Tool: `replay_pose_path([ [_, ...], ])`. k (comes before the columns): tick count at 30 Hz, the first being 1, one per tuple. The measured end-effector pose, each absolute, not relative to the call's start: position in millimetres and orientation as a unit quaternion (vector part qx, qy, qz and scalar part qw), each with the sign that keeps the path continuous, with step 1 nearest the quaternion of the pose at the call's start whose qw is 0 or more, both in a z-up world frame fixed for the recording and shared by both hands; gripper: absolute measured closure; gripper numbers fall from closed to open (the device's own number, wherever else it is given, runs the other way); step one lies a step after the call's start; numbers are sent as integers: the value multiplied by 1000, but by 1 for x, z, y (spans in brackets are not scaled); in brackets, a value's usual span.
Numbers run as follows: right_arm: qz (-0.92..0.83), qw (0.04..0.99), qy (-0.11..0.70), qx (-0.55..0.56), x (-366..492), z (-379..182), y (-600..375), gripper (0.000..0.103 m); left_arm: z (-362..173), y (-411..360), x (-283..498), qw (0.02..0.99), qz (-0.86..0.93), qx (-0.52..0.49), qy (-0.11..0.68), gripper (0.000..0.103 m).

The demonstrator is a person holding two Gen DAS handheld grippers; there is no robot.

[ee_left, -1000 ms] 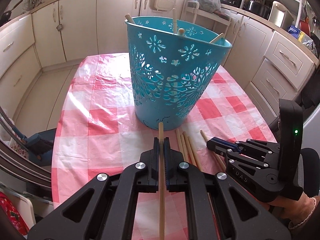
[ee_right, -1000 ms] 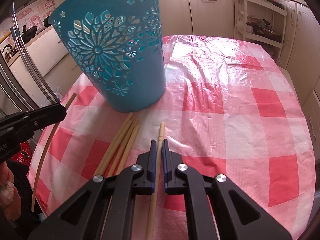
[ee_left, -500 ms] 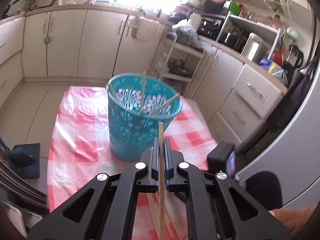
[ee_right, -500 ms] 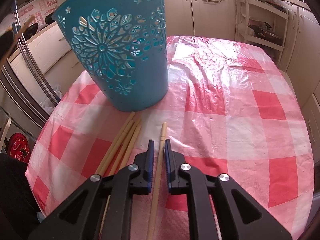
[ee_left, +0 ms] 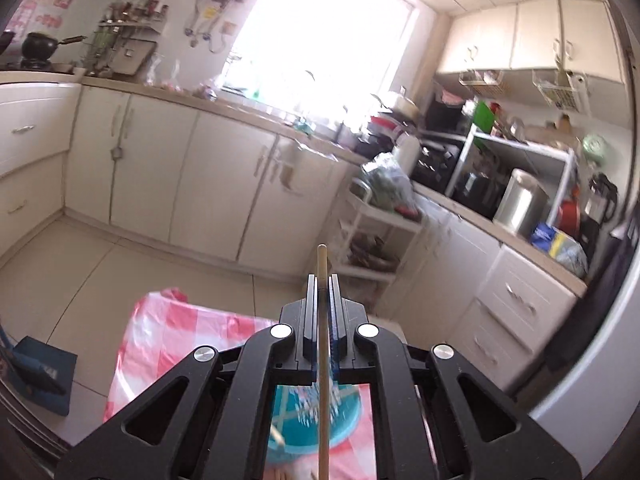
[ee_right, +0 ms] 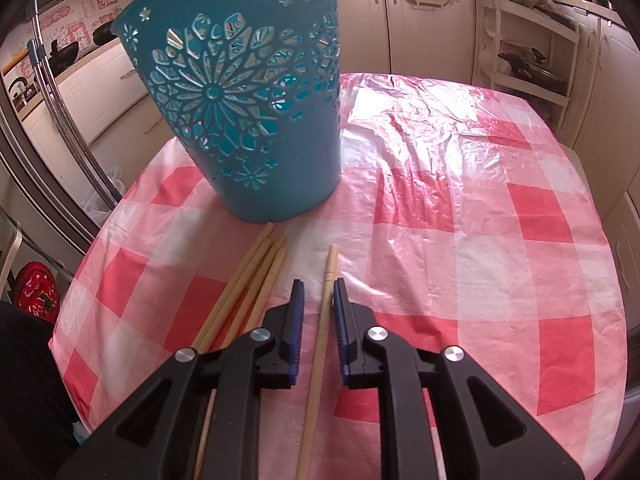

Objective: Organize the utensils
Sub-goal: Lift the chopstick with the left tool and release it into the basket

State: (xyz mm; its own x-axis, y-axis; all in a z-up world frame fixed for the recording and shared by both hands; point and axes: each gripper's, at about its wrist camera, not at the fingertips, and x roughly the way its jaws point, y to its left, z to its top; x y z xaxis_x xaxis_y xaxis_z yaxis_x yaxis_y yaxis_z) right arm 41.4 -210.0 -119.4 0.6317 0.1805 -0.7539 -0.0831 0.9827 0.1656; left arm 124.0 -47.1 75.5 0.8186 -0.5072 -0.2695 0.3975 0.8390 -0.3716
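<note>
My left gripper (ee_left: 321, 280) is shut on a wooden chopstick (ee_left: 322, 356) and holds it high above the teal cut-out basket (ee_left: 316, 428), which shows far below between the gripper arms with a few sticks inside. In the right wrist view the same basket (ee_right: 256, 120) stands on the red-checked tablecloth (ee_right: 480, 208). My right gripper (ee_right: 319, 286) is open low over the table, its fingers either side of a single chopstick (ee_right: 320, 344) that lies on the cloth. A bundle of several chopsticks (ee_right: 244, 296) lies just left of it.
Cream kitchen cabinets (ee_left: 208, 184) and a cluttered counter (ee_left: 500, 200) surround the table. A white shelf rack (ee_right: 528, 40) stands beyond the table's far edge. The table edge (ee_right: 600, 360) drops off at right.
My left gripper rose high with its chopstick and tilted up, so the basket dropped to the bottom of view. My right gripper's jaws opened wider around the single chopstick on the cloth.
</note>
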Motion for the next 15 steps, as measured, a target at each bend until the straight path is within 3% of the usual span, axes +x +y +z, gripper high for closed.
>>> replay_pose_path([
  [15, 83, 903, 421, 27, 40, -117, -197, 72, 54, -58, 183, 964, -150, -161, 151, 98],
])
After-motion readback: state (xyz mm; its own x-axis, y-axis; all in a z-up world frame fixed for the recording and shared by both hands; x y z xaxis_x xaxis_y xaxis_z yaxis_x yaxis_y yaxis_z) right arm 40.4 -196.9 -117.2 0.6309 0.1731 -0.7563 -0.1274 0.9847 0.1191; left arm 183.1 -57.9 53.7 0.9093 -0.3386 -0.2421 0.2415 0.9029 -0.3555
